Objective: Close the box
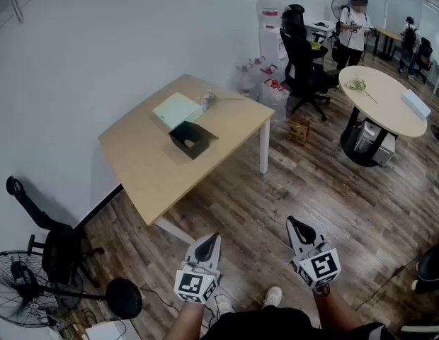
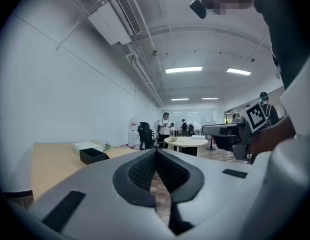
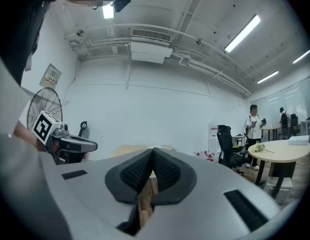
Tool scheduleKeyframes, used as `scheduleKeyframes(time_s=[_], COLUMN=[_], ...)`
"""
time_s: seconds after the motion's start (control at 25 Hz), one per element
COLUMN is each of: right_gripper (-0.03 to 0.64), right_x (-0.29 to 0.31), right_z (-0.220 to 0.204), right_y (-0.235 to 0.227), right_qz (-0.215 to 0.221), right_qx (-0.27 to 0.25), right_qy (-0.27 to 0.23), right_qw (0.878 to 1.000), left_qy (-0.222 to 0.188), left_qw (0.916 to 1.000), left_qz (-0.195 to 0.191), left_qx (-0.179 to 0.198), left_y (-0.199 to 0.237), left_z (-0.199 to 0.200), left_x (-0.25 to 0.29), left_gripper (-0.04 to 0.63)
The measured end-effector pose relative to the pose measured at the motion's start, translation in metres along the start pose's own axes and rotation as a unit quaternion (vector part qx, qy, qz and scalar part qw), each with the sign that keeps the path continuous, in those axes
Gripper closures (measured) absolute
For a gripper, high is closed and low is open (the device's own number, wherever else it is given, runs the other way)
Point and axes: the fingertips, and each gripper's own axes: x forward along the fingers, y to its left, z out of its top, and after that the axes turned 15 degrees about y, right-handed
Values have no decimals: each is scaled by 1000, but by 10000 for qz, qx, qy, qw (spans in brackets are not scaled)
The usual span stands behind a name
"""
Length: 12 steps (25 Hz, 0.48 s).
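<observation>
Both shut, left hand-held gripper (image 1: 211,241), right hand-held gripper (image 1: 296,225), box (image 1: 192,139) on table (image 1: 149,165), chair (image 1: 60,252) nearby

Grey claws (image 1: 212,238) (image 1: 293,222), black pads (image 2: 142,171), marker cubes (image 1: 197,286)

Bright, even office light
Ceiling strip lights (image 2: 184,70) glow overhead; gripper views bulge, corners dark, foreground perhaps soft.

This is looking like an open office. A pale wooden desk (image 1: 145,165) is standing by the white wall on a wood-plank floor (image 1: 311,190). A black swivel chair (image 1: 304,66) is waiting near a round table (image 1: 389,101), and a water dispenser (image 1: 270,27) is standing behind it. Long ceiling lamps (image 2: 183,70) are shining beside an air-conditioning unit (image 2: 111,23), and a person (image 1: 355,23) is standing at the back.
</observation>
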Motion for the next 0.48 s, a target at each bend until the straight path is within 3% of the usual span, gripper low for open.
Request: scheduleKeyframes(time_s=[0.48], right_gripper=[604], right_x=[-11], right_z=[-20], right_y=[-43], right_qz=[373], right_qx=[-210], right_qy=[-38], right_qw=[9991], left_qy=[71], left_qw=[9997], left_qz=[249], left_qx=[-30], left_y=[-45], left_z=[-3], left_x=[41], left_gripper=[580])
